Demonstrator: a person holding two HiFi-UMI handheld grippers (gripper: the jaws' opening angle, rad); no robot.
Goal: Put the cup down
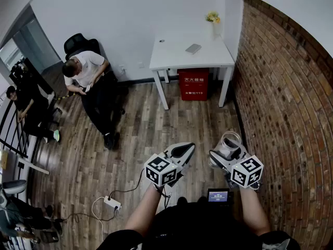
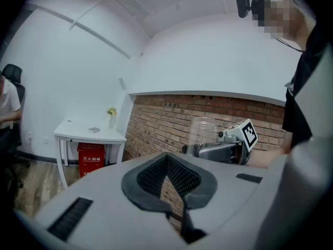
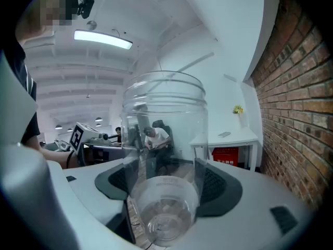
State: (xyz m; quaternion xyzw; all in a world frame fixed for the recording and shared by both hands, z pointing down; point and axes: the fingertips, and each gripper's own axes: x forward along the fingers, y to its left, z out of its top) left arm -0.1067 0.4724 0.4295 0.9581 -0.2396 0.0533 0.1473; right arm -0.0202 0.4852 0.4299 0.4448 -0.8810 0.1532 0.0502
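Observation:
A clear plastic cup [image 3: 164, 155] stands upright between the pads of my right gripper [image 3: 165, 187], which is shut on it. In the head view the cup [image 1: 229, 141] is held in the air above the wooden floor, near the brick wall, with the right gripper [image 1: 225, 157] behind it. My left gripper [image 1: 179, 152] hangs beside it to the left, shut with nothing in it; in the left gripper view its pads [image 2: 167, 177] meet. That view also shows the cup [image 2: 202, 133] in the right gripper [image 2: 200, 149]. A white table [image 1: 190, 54] stands ahead by the wall.
A red box [image 1: 193, 84] sits under the white table; a small grey item [image 1: 193, 48] and a vase of flowers [image 1: 213, 20] are on top. A person [image 1: 92, 85] sits on an office chair at left. A power strip [image 1: 112, 202] and cable lie on the floor.

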